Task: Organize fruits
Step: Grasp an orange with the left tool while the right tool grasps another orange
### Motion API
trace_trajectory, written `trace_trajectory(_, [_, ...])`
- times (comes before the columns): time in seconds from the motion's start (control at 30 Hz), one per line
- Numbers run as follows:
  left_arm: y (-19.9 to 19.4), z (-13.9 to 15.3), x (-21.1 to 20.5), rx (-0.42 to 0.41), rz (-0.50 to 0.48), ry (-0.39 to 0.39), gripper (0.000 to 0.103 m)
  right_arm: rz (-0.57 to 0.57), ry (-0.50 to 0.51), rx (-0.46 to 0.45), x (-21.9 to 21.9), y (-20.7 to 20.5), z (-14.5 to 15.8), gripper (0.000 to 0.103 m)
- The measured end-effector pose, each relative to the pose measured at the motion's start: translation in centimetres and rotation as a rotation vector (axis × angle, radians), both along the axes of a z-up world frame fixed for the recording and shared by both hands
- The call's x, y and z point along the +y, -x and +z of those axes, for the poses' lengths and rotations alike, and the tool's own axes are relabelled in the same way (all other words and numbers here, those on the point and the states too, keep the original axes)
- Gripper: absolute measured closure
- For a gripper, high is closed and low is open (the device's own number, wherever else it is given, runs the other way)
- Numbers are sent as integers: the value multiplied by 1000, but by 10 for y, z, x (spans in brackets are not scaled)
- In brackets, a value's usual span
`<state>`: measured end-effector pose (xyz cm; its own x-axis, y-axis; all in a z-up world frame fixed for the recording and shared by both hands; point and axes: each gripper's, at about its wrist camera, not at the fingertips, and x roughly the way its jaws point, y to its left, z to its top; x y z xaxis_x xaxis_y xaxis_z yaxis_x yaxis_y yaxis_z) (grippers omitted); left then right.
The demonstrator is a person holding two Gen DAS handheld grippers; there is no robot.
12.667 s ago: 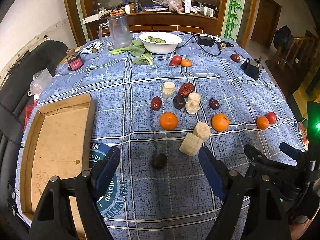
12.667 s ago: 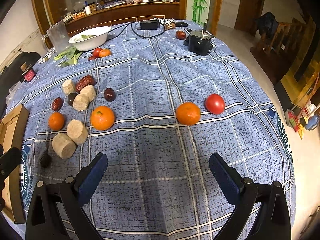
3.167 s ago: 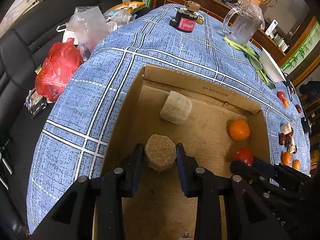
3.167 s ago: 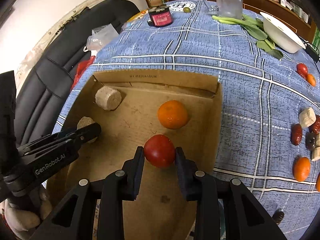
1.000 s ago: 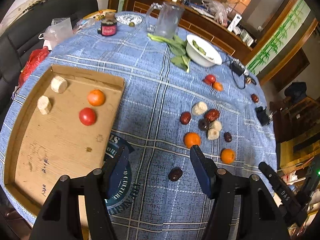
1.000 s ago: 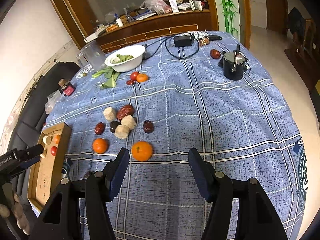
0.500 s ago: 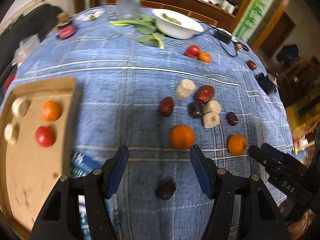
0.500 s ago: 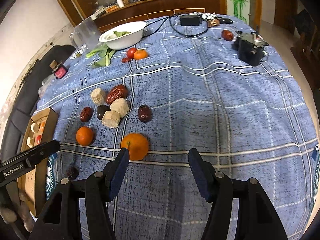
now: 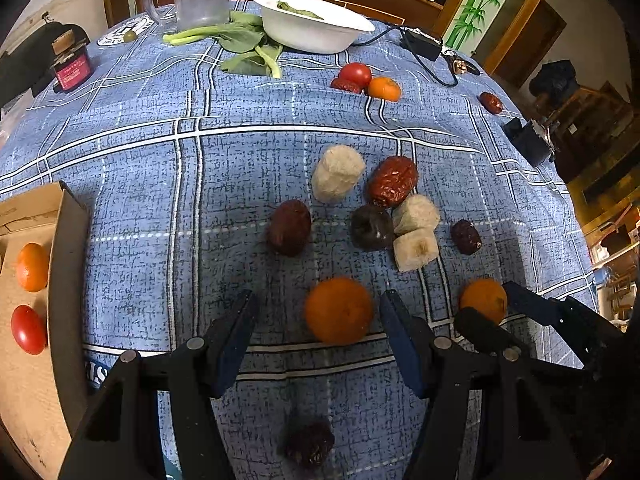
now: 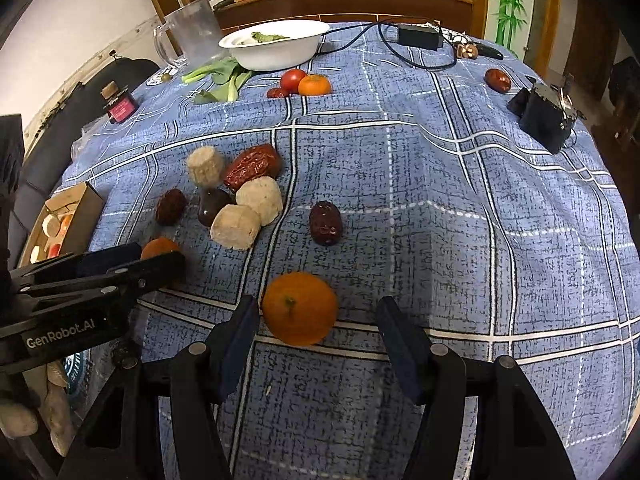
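Both grippers (image 9: 316, 322) (image 10: 316, 328) wide open around oranges (image 9: 339, 309) (image 10: 300, 308)

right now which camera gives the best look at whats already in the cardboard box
The left wrist view. It looks down into the cardboard box at the frame's left edge, showing an orange and a tomato clearly. The right wrist view shows the box small and distant, its contents only pale and orange-red patches, partly behind the left gripper.
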<state>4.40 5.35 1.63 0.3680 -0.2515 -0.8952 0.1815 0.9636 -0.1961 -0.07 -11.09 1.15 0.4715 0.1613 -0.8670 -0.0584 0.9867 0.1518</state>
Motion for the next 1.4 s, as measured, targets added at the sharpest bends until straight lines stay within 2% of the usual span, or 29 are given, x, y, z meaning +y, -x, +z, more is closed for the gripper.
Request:
trace_trajectory(0.1, [0,0,-1,-13,-1,-2,42,-2,22,-7,3,-1,0,38])
trace_trajectory(0.17, [3,0,-2,-38,-3,-32,49,-2,38,-14,5,-1,0,38])
trace_trajectory(0.2, [4,0,-4,-51,-8,-47,56,0,51,-19,7,-1,0,38])
trace_trajectory(0.23, [5,0,-4,-60,-15,-48,70,3,66,-25,8,0,-1,38])
trace_trajectory(0.27, [6,0,-4,-61,-26,-33,73,5,78,-29,10,0,-1,38])
trace_trajectory(0.33, [7,1,-4,-63,-24,-39,73,8,104,-39,12,2,-1,50])
trace_trajectory(0.43, [11,5,0,-63,-13,-33,73,20,78,-35,13,3,2,64])
trace_trajectory(0.7, [27,30,19,-98,15,5,73,-18,45,-18,11,13,5,64])
trace_trajectory(1.0, [46,49,42,-114,46,57,73,-20,43,-44,25,27,21,64])
trace_trajectory(1.4, [71,66,59,-148,36,33,73,-21,60,-73,48,48,45,64])
